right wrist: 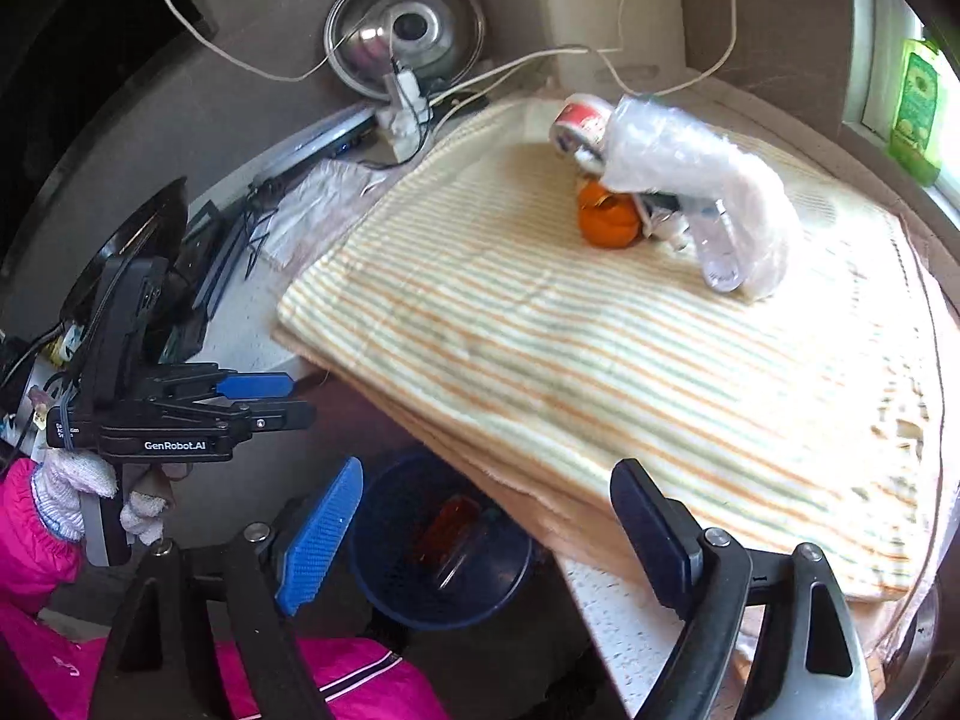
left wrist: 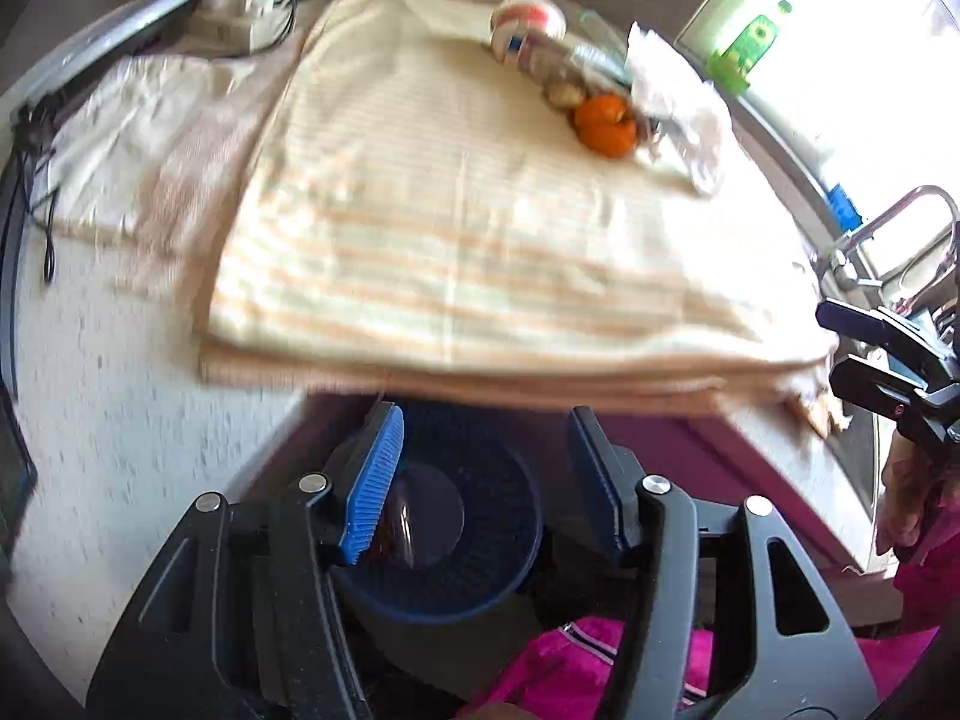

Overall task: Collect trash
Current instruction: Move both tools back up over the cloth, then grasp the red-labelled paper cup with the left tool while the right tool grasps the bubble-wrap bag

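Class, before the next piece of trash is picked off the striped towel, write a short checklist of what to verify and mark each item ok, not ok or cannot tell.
1. Left gripper empty, fingers apart: ok.
2. Right gripper empty, fingers apart: ok.
3. Bin below the counter edge, mouth unblocked: ok; something brownish already lies in it.
4. Trash left on the towel: not ok; orange peel, plastic bottle, clear wrap and tape roll remain.
5. Pieces separate enough to take one alone: cannot tell; they lie bunched together.
6. White cable clear of the pile: cannot tell.
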`<act>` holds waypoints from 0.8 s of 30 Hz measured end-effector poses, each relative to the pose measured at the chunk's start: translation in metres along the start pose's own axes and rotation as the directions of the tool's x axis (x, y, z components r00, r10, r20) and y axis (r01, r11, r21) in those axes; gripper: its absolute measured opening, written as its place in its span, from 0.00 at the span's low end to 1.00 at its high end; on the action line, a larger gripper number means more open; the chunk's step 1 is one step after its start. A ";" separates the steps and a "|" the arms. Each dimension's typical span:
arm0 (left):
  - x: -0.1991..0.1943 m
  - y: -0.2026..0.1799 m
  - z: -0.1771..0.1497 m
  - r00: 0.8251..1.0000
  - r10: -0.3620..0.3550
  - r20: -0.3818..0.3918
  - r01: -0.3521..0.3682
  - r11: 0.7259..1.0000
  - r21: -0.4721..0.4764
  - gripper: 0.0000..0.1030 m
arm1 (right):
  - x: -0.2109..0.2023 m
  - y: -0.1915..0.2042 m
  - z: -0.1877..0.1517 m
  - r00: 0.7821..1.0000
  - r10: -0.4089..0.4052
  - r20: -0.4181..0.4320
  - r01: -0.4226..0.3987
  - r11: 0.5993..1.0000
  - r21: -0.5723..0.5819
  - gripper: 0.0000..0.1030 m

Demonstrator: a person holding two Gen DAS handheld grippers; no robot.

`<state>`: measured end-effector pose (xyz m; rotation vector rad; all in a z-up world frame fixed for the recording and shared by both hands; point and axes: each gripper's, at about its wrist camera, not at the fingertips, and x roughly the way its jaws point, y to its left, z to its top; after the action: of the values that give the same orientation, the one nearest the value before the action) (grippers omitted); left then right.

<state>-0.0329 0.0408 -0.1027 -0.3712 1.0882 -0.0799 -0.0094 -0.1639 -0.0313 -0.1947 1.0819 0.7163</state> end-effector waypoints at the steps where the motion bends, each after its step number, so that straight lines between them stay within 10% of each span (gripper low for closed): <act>1: -0.001 -0.002 0.008 1.000 -0.002 0.011 0.002 1.000 0.004 0.56 | -0.004 -0.007 0.006 1.000 -0.010 0.016 0.010 1.000 0.009 0.86; 24: 0.049 -0.032 0.212 0.990 -0.100 0.097 0.099 0.995 0.017 0.65 | -0.002 -0.132 0.095 0.990 -0.107 0.093 0.095 0.987 0.127 0.95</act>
<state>0.1797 0.0531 -0.0465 -0.4145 0.9724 -0.1551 0.1418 -0.2202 -0.0092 -0.1074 1.0096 0.5611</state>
